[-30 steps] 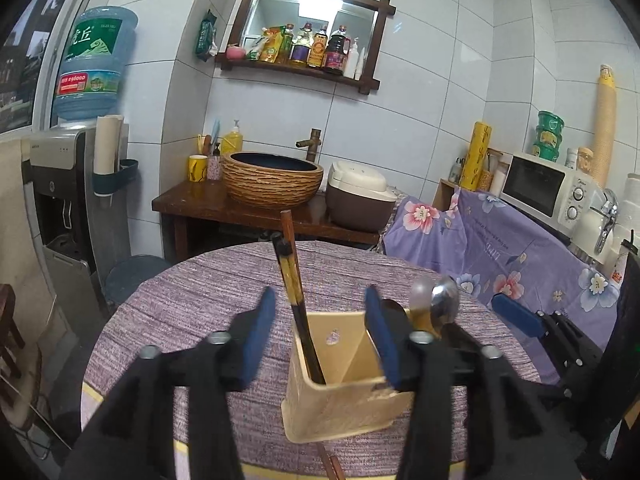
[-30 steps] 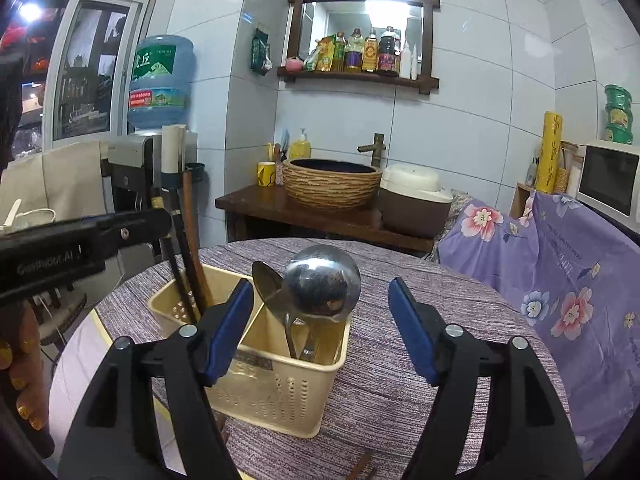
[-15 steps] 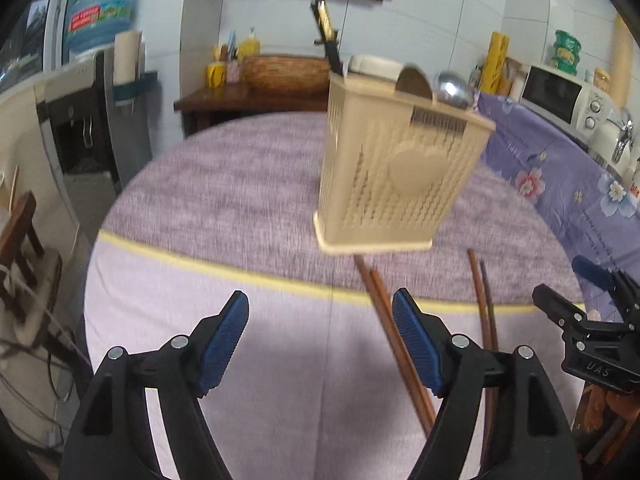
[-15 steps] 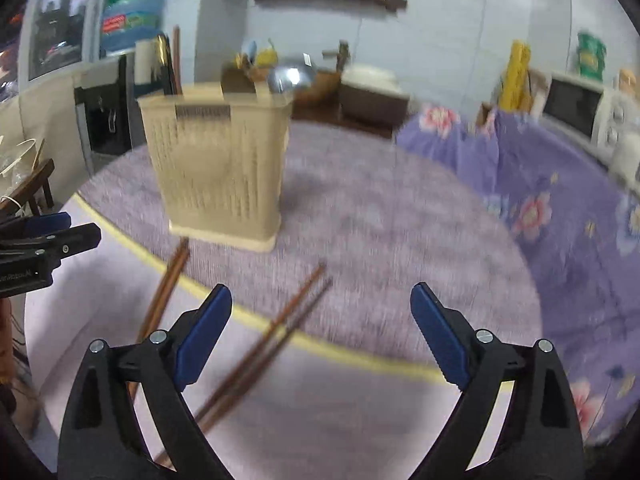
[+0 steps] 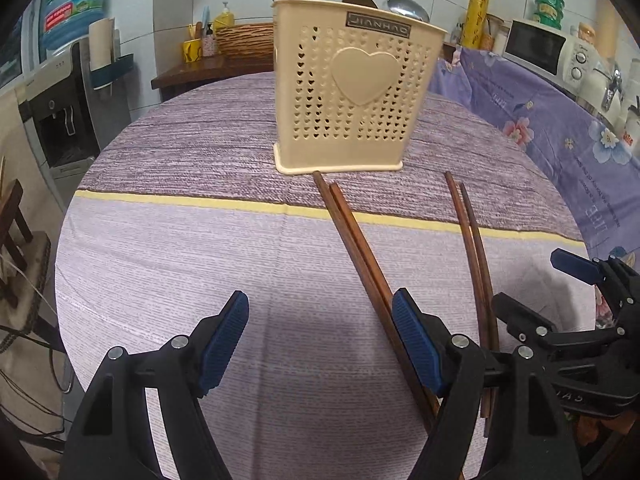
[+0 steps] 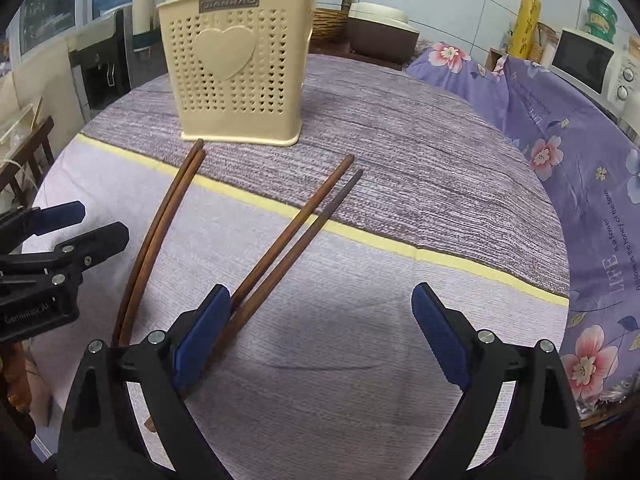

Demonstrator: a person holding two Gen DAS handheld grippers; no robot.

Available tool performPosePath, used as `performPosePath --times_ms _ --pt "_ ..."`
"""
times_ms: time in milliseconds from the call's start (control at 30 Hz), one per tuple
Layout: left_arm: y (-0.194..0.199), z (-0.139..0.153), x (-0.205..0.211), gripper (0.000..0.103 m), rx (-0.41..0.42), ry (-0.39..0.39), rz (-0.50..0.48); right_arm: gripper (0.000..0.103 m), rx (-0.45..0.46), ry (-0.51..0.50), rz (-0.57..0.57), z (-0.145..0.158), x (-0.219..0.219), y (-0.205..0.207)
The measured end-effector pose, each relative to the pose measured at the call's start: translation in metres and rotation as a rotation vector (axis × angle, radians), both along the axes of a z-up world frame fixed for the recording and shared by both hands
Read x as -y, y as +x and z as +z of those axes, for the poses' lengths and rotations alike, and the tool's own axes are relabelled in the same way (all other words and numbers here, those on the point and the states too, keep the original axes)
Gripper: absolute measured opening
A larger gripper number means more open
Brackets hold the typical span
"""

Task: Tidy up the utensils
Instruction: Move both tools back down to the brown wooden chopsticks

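Note:
A cream utensil holder (image 5: 352,92) with a heart stands on the round table and also shows in the right wrist view (image 6: 236,68). Chopsticks and spoons (image 5: 404,6) stick out of its top. Two pairs of brown chopsticks lie on the cloth: one pair (image 5: 356,240) near the holder's base, the other (image 5: 474,248) to its right. In the right wrist view they are the left pair (image 6: 160,224) and the middle pair (image 6: 296,232). My left gripper (image 5: 320,344) is open and empty, low over the near cloth. My right gripper (image 6: 320,340) is open and empty beside the middle pair.
The table's purple cloth (image 5: 200,240) has a yellow stripe. A water dispenser (image 5: 68,92) stands at the left, a wooden counter with a basket sink (image 5: 244,40) behind, a floral-covered surface (image 6: 560,120) and a microwave (image 5: 536,48) at the right.
Both grippers have drawn back from above the holder and dropped low over the near edge of the table. Both stay open and empty.

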State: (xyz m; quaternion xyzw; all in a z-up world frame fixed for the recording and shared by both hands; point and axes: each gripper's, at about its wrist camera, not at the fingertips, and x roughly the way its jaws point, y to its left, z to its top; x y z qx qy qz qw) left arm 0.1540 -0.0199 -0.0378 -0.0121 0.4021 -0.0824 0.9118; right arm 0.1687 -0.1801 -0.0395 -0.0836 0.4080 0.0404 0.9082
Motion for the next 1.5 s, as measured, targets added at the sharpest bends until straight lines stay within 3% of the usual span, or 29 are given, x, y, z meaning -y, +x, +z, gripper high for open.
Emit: performPosePath --times_ms 200,333,600,700,933,1500 --pt "-0.003 -0.004 0.001 0.073 -0.012 0.002 0.001 0.091 -0.024 -0.016 0.007 -0.004 0.001 -0.001" --pt "-0.005 -0.004 0.003 0.073 -0.009 0.030 0.001 0.091 -0.030 -0.101 -0.017 0.000 0.012 -0.006" --pt "-0.007 -0.004 0.011 0.073 -0.019 0.006 -0.021 0.091 0.015 -0.022 -0.057 0.009 0.026 -0.015" --pt "-0.008 -0.007 0.019 0.068 -0.029 0.026 -0.036 0.091 0.013 0.005 -0.056 0.008 0.026 -0.015" --pt "-0.011 -0.010 0.015 0.063 -0.034 0.021 0.002 0.092 0.019 0.021 -0.065 0.007 0.028 -0.015" --pt "-0.007 -0.011 0.017 0.062 -0.032 0.051 -0.002 0.092 0.022 0.028 -0.080 0.007 0.032 -0.016"
